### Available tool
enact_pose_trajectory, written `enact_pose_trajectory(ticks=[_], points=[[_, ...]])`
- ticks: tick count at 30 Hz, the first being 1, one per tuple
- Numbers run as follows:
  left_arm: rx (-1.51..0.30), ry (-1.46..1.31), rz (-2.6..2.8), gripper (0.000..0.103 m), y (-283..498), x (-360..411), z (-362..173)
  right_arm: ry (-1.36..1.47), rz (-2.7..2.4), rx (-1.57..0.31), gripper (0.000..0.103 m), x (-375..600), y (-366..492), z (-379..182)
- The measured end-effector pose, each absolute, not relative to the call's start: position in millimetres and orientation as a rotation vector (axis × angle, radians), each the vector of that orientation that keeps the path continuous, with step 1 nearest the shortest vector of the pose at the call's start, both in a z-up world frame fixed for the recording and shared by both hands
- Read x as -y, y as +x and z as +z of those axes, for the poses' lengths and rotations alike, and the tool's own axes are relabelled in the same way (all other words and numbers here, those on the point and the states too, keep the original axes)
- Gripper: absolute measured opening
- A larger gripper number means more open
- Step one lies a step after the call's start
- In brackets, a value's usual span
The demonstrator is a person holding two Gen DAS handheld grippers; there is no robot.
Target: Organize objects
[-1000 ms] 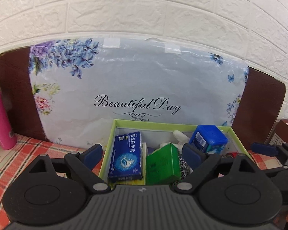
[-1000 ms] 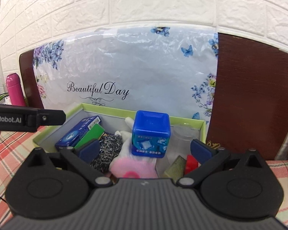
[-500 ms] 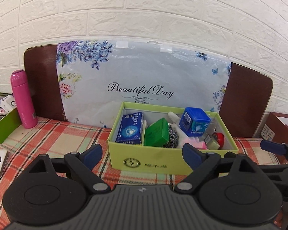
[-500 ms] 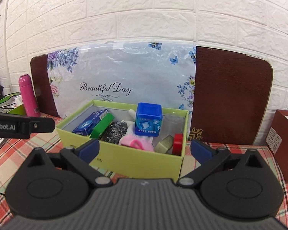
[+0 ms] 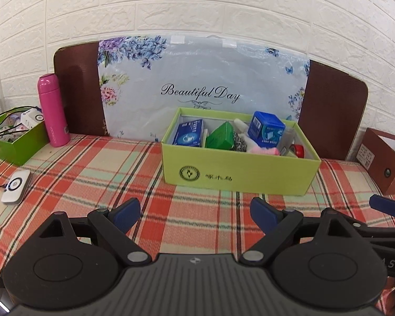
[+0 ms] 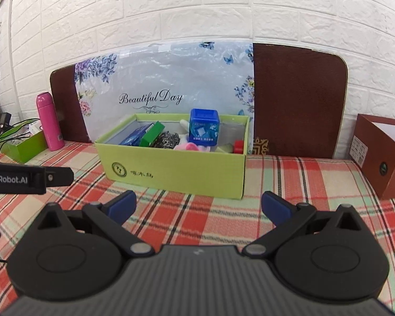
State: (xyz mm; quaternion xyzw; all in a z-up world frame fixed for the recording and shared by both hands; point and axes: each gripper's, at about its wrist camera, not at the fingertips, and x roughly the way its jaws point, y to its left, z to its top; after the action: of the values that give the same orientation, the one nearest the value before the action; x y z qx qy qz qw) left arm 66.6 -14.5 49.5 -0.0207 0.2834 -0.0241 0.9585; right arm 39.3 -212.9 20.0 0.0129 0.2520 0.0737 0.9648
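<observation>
A lime-green box (image 5: 237,173) stands on the plaid cloth by the wall; it also shows in the right wrist view (image 6: 171,169). Inside are a blue cube box (image 5: 266,130) (image 6: 204,127), a blue flat packet (image 5: 188,133), a green box (image 5: 220,138), a metal scourer (image 6: 167,139), a pink-and-white item (image 6: 188,146) and a red item (image 6: 238,145). My left gripper (image 5: 194,214) is open and empty, well in front of the box. My right gripper (image 6: 198,206) is open and empty, also in front of it.
A pink bottle (image 5: 52,110) and a green tray (image 5: 18,142) with cables sit at the left. A white device (image 5: 15,187) lies on the cloth. A brown box (image 6: 381,155) stands at the right. A floral bag (image 5: 202,87) leans on a brown board (image 6: 297,100).
Both grippers have pulled back from over the green box, which now appears whole and farther away. Both stay open and empty.
</observation>
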Motion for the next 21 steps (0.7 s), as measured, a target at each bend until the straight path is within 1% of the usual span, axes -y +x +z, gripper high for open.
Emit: enact_pose_trajectory(ticks=[9,21], points=[[-0.591,-0.017,-0.051,0.093,41.9,18.8,42.9,0.044,0.137,-0.519,0.103,215.7,7.4,13.8],[-0.606,-0.004,-0.052,0.093,35.3,22.3,40.0,0.046,0.13,-0.526,0.103,214.0,-0.1,11.6]])
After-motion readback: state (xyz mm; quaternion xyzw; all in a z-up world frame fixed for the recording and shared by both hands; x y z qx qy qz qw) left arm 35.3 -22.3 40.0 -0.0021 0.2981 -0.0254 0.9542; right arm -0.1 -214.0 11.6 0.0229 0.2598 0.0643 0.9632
